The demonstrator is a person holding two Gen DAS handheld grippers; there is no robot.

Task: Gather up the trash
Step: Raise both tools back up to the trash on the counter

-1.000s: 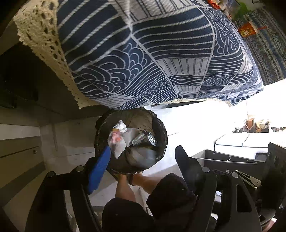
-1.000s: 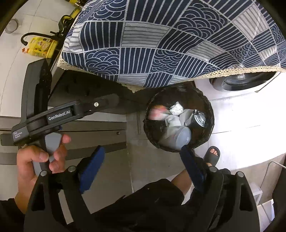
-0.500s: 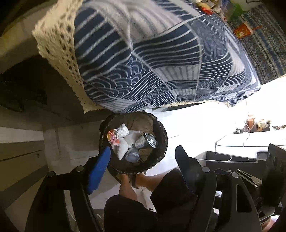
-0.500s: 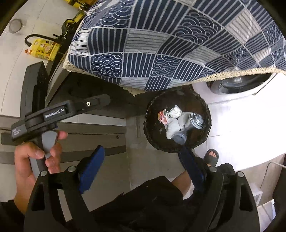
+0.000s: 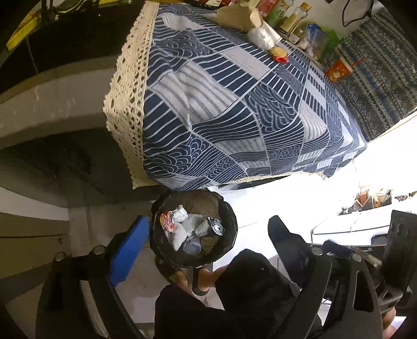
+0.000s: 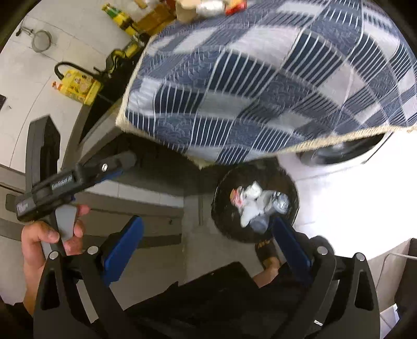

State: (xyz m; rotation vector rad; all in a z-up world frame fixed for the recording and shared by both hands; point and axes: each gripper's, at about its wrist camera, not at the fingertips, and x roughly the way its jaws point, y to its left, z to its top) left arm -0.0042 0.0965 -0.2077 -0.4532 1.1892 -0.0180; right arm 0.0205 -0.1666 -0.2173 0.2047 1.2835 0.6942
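Note:
A round black-lined trash bin point(image 5: 224, 208) stands on the floor below the table's corner; it also shows in the right wrist view point(image 6: 224, 187). It holds crumpled wrappers point(image 5: 179, 229), a can point(image 5: 215, 225) and a cup. My left gripper point(image 5: 206, 245) is open and empty, high above the bin. My right gripper point(image 6: 208, 245) is open and empty, also above the bin. On the blue patterned tablecloth point(image 5: 234, 104), at its far end, lie a plastic wrapper point(image 5: 262, 36), a small red-yellow packet point(image 5: 279, 54) and a brown paper bag point(image 5: 237, 15).
Bottles and packets point(image 5: 299, 23) line the table's far edge. A white washing machine point(image 6: 338, 167) stands right of the bin. Grey cabinet fronts point(image 5: 31, 229) are at left. My sandalled foot point(image 5: 200, 284) and dark trousers are below. A yellow jug point(image 6: 78, 87) stands on the floor.
Both grippers have risen and tilted up. The bin looks smaller and the tabletop with its items has come into view.

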